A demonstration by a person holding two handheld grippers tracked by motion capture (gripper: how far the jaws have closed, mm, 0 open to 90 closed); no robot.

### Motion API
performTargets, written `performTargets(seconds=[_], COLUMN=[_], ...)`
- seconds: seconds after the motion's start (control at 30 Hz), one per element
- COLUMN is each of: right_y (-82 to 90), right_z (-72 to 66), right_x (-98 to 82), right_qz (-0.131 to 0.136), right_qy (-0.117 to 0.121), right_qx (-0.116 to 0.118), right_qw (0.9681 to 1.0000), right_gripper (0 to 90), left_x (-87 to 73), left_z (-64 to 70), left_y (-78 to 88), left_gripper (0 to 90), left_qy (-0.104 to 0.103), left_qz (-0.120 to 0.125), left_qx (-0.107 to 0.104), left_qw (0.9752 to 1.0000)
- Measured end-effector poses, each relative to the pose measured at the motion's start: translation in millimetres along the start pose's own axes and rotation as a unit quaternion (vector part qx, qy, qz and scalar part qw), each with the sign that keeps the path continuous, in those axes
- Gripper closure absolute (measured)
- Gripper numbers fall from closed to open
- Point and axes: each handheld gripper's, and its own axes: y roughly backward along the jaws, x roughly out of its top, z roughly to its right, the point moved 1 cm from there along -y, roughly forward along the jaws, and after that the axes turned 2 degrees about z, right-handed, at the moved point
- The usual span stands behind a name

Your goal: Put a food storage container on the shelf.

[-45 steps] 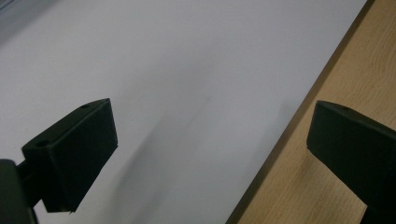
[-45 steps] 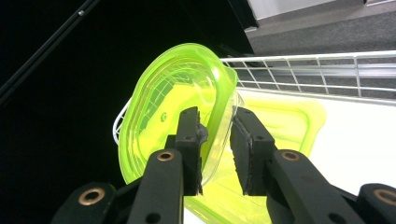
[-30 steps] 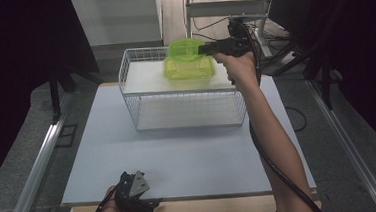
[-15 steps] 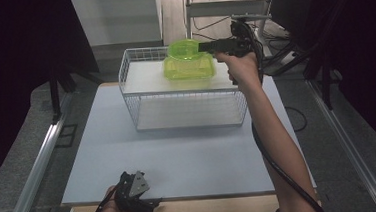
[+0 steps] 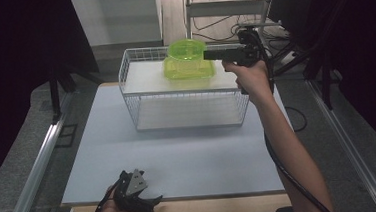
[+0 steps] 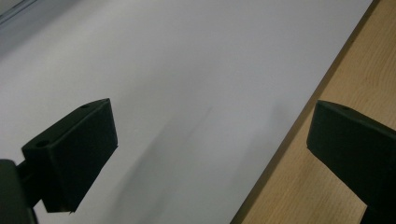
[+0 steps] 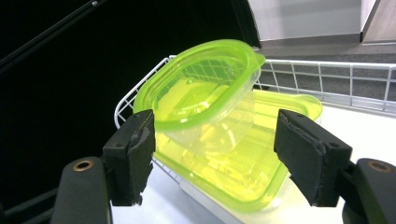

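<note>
Two translucent green tubs sit on the top shelf of the white wire rack (image 5: 186, 111). The smaller lidded tub (image 7: 201, 88) rests tilted in the larger one (image 7: 261, 154); together they are the green stack (image 5: 188, 60) in the high view. My right gripper (image 5: 207, 54) is level at the stack's right side. Its jaws have just been opening, and the right gripper (image 7: 215, 135) is open, its pads clear of the tubs just ahead. My left gripper (image 5: 150, 201) lies low at the table's front edge. The left gripper (image 6: 210, 121) is open and holds nothing.
A white mat (image 5: 179, 151) covers the table, with a wooden strip (image 6: 327, 84) along its front edge. The rack's lower shelf (image 5: 187, 117) is bare. Cables and a metal frame (image 5: 229, 13) stand behind the rack. Dark curtains hang at both sides.
The right gripper's jaws have spread apart and the hand has drawn back a little to the right of the green tubs, which stay on the shelf. The left gripper has not moved.
</note>
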Motion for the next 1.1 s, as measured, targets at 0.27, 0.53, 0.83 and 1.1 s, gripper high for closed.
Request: performTargets(seconds=[0.27, 0.53, 0.83, 1.1], right_y=[8.5, 12.7, 14.5, 15.0], right_z=[-3.7, -8.3, -11.1, -9.4], right_x=[-16.5, -38.3, -69.6, -103.2], right_qz=[-0.004, -0.014, -0.024, -0.041], right_qy=[0.029, 0.06, 0.091, 0.118], right_qx=[-0.006, -0.008, -0.014, -0.027], right_qw=[0.9995, 0.9981, 0.9955, 0.9918], right_gripper=[27.4, 24.5, 20.5, 15.0], left_x=[-0.2, -0.9, -1.9, -2.0], left_z=[-0.2, -1.3, -3.7, -3.0], left_y=[-0.1, 0.0, 0.5, -0.3], left_gripper=[1.7, 1.6, 1.6, 1.4], left_qy=[0.0, -0.002, 0.0, -0.002], left_qz=[0.003, 0.019, 0.029, 0.031], left_qx=[0.003, 0.004, 0.004, 0.003], left_qw=[1.0, 0.9998, 0.9996, 0.9995])
